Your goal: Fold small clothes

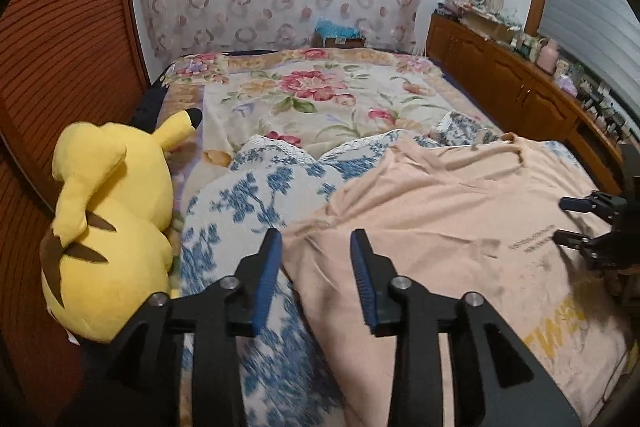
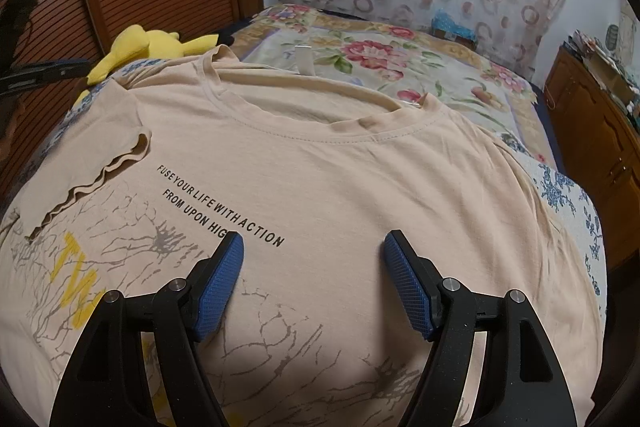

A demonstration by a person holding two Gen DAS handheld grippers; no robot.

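Peach cotton T-shirt (image 2: 340, 163): landmark item; lies face up and spread on the bed, round neckline toward the curtain, black slogan and yellow lettering on the chest.
Sleeve of the shirt (image 2: 86, 183): short peach sleeve with rippled hem, already turned inward onto the chest, left of the slogan in the right wrist view.
Opposite shoulder: sleeve on that side is not visible; whether it is folded cannot be told.
Left gripper (image 1: 317, 239): black frame with blue ribbed pads; jaws apart, nothing between them; hovers over the shirt's side edge, clear of the cloth as far as can be seen.
Right gripper (image 2: 314, 241): same build; jaws spread wide, empty; poised above the shirt's chest, just below the slogan.
Blue-and-white floral quilt (image 1: 260, 195): under the shirt, showing beyond its side edge.
Flowered cream bedspread (image 1: 320, 99): beyond the shirt's neckline.
Yellow plush toy (image 1: 108, 227): past the quilt, well apart from the shirt.
Brown wooden cabinet (image 1: 520, 83): along the wall on the shirt's far side from the toy.
Step in hand: judged to be the side folds, one sleeve laid in, neither gripper holding cloth.
Next move calls for: likely a pinch on the shirt's unfolded side or hem, jaws closing on a single layer edge, then a carry across the chest without dragging the folded sleeve open.
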